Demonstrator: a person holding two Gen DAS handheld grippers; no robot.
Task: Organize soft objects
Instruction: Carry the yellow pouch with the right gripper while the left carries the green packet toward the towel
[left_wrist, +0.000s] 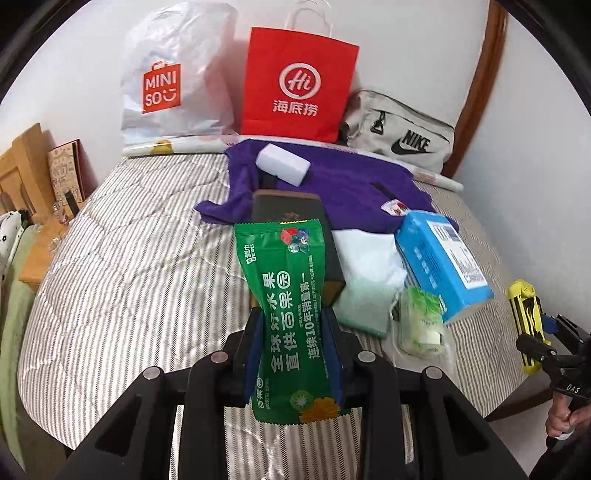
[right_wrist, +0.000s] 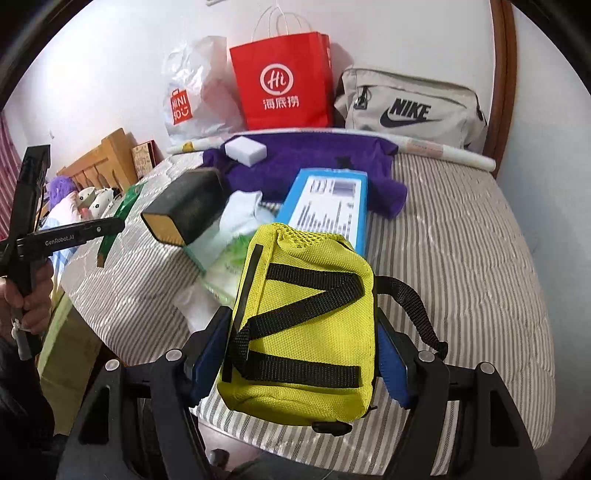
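A striped bed (left_wrist: 122, 266) holds a purple cloth (left_wrist: 332, 184) at its far side, with a blue box (left_wrist: 443, 258) nearer right. The right gripper (right_wrist: 301, 354) clamps a yellow pouch (right_wrist: 303, 332) above the near edge. The left gripper (left_wrist: 293, 350) pinches a green packet (left_wrist: 291, 314) above the bed's middle.

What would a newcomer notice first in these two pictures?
First, the yellow pouch with black straps, held in the right gripper above the striped mattress. Next, the green snack packet pinched in the left gripper. Behind both, a red paper bag stands against the wall beside a white Miniso bag.
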